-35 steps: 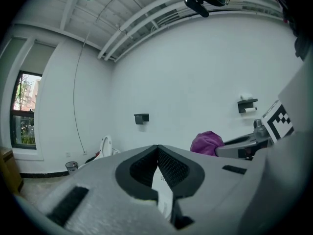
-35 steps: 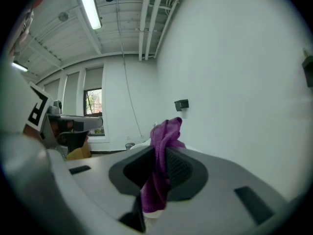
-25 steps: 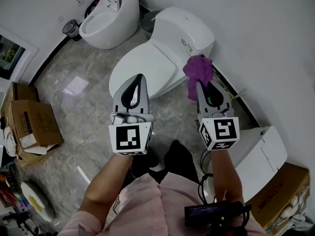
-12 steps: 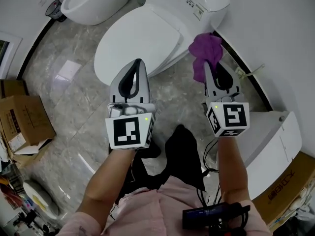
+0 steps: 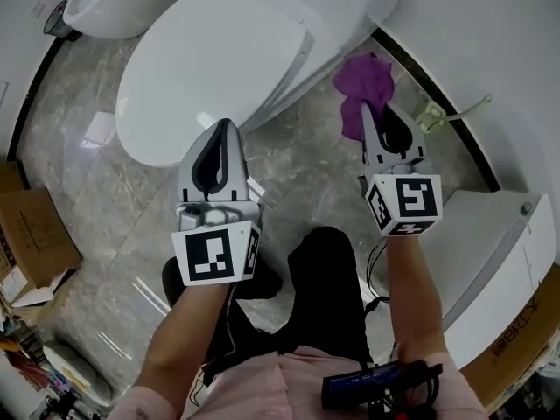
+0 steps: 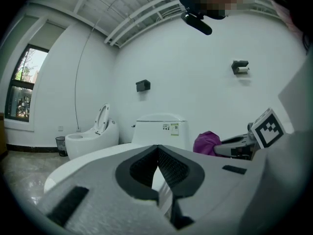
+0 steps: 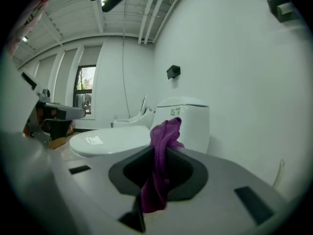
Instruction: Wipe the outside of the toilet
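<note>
**Q:** What has just changed?

**A:** I have closed in; the white glossy ceramic toilet, lid down, fills more of the head view than a second ago; my right hand-held gripper, clamped on the crumpled purple cloth, has come up beside the toilet's right flank; whether the cloth touches it I cannot tell; I judge wiping is about to begin.

**Q:** And the left?

**A:** My left hand-held gripper has its jaws together on nothing; it hovers at the lid's near edge.

**Q:** Room to move?

**A:** Tight on the right; the white wall and its black skirting run close beside the toilet; the grey marble floor on the left lies open as far as the cardboard boxes.
</note>
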Action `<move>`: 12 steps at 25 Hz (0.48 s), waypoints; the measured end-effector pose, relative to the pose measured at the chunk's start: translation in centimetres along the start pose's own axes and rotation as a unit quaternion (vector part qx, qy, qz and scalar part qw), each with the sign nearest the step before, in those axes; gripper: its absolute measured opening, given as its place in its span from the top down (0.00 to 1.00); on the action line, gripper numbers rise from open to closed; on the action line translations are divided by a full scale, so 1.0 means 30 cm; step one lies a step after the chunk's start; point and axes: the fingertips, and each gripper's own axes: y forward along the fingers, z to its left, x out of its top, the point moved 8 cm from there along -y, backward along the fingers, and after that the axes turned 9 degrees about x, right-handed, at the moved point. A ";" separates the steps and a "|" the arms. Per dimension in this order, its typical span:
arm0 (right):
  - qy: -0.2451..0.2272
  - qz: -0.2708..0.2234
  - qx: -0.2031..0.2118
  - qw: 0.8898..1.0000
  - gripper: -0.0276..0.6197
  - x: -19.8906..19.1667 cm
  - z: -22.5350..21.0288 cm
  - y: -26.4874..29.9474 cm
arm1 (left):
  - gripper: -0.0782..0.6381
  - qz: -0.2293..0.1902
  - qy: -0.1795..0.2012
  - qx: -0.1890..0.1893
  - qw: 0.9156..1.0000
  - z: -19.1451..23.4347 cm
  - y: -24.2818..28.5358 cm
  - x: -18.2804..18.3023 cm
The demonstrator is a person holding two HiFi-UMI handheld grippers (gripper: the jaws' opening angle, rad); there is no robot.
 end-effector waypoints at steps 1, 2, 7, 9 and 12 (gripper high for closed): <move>0.000 -0.001 -0.002 1.000 0.85 -0.040 -0.010 0.014 | 0.88 0.001 0.001 -0.004 1.000 -0.008 0.008 -0.042; 0.001 -0.002 -0.004 1.000 0.85 -0.080 -0.021 0.029 | 0.88 0.002 0.000 -0.009 1.000 -0.017 0.014 -0.082; 0.002 -0.011 -0.016 1.000 0.85 -0.276 -0.082 0.113 | 0.88 0.004 -0.011 -0.053 0.999 -0.091 0.020 -0.264; -0.002 -0.022 -0.028 0.999 0.85 -0.342 -0.116 0.147 | 0.88 0.011 -0.011 -0.076 0.997 -0.123 0.024 -0.338; -0.010 -0.039 -0.044 0.998 0.85 -0.428 -0.160 0.199 | 0.88 0.020 -0.010 -0.096 0.995 -0.144 0.025 -0.453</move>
